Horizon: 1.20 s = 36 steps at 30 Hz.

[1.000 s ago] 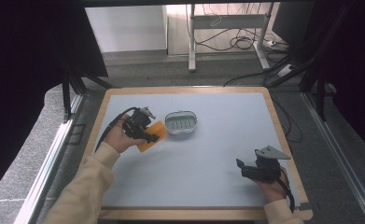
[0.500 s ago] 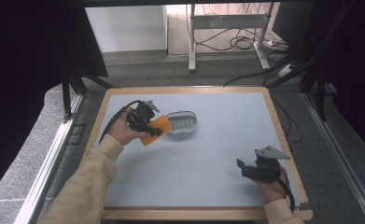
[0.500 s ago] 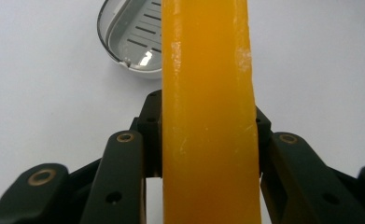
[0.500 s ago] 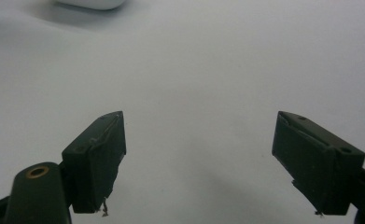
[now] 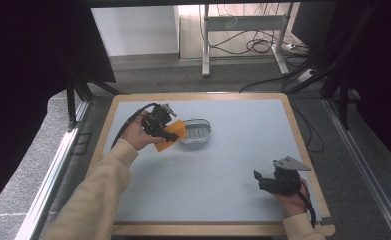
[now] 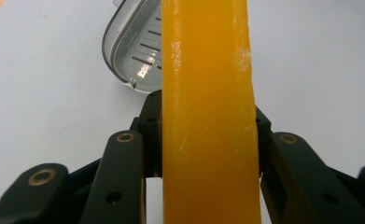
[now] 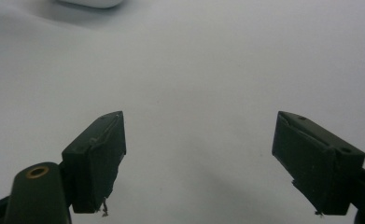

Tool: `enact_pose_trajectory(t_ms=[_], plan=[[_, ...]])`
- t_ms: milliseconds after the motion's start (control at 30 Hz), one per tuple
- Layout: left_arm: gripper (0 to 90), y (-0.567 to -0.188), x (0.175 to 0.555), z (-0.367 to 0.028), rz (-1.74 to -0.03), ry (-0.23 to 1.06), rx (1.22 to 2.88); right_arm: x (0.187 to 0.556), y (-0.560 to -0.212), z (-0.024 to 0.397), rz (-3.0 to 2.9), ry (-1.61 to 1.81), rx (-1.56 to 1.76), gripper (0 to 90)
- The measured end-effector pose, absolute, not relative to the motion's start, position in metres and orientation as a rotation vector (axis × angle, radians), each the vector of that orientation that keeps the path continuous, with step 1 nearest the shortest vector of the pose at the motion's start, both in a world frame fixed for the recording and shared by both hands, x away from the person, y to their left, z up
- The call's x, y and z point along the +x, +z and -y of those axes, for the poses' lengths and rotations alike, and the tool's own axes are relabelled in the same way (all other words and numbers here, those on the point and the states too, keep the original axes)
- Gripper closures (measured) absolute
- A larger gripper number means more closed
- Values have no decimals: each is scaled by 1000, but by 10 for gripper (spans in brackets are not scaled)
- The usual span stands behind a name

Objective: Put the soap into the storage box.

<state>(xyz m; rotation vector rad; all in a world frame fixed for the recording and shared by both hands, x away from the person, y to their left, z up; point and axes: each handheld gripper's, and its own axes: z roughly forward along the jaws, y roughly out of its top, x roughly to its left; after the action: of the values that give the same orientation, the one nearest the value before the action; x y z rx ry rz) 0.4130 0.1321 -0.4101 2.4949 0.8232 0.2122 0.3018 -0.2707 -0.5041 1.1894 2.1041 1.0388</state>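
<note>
the left tool (image 5: pixel 169 131) is clamping an orange bar of soap (image 6: pixel 208 112) across its narrow thickness, jaws drawn in tight on both flat faces. in the high view the bar (image 5: pixel 172 135) is hanging just above the table (image 5: pixel 233 165), at about nine o'clock of the soap dish (image 5: pixel 197 131) and nearly touching its rim. the right tool (image 5: pixel 270 181) is waiting with its jaws spread wide and nothing between them, resting low near the table's five o'clock corner, well apart from the dish.

the soap is looking like a stiff, waxy slab: translucent amber, smooth, with pale scuffs along one edge. it is probably fairly light but slippery, and soft enough to dent, so holding it mid-length across the flat faces, as now, is seeming the safest grip. the dish (image 6: pixel 133 51) is an oval of clear grey plastic with a slotted floor and a raised lip; it is likely light enough to skid if nudged, though its footing is hard to read. the table top is a matte pale sheet framed in light wood.
</note>
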Motion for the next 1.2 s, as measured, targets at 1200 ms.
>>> enact_pose_trajectory(t_ms=[1200], plan=[[625, -415, 443, -95, -665, 186, 2531, 301, -504, 269, -2110, 1056, 1191, 176]])
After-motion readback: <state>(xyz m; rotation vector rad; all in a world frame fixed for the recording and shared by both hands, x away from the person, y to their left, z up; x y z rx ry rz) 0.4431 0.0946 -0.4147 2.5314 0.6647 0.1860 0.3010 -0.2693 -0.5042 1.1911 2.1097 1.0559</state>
